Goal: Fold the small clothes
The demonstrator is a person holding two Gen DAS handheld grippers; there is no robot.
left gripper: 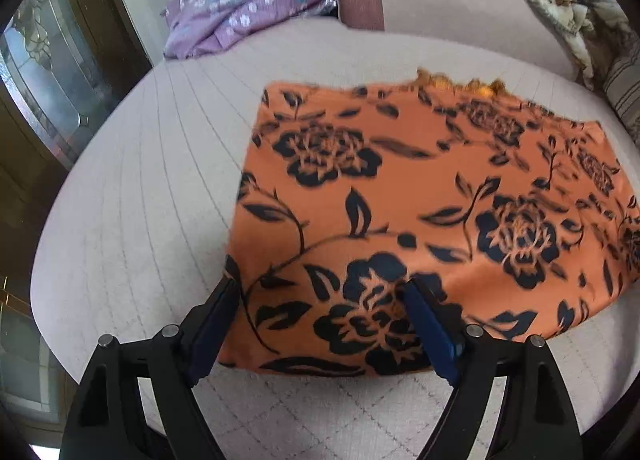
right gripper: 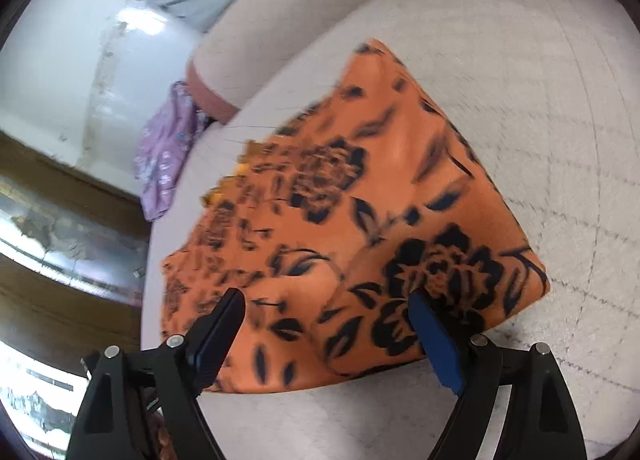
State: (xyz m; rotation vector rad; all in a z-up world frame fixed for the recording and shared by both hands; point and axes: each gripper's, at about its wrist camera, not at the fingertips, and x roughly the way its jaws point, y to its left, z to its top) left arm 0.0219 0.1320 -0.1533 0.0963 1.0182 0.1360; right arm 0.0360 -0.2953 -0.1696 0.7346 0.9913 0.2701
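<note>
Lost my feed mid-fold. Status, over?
Both hand-held grippers open: left, right. Orange cloth flat on bed, ungripped. Purple garment far off, nothing blocking.

My left gripper (left gripper: 320,292) tilts steeply downward, its jaws standing wide apart and pressing on nothing. My right gripper (right gripper: 326,302) angles downward less steeply, jaws equally wide, blue pads (right gripper: 436,344) facing inward, clamping nothing.

Pale quilted mattress (left gripper: 132,196), orange floral garment (left gripper: 420,212) spread flat ahead of the fingers, purple flowered cloth (left gripper: 248,8) (crumpled) beyond at the far edge.
</note>
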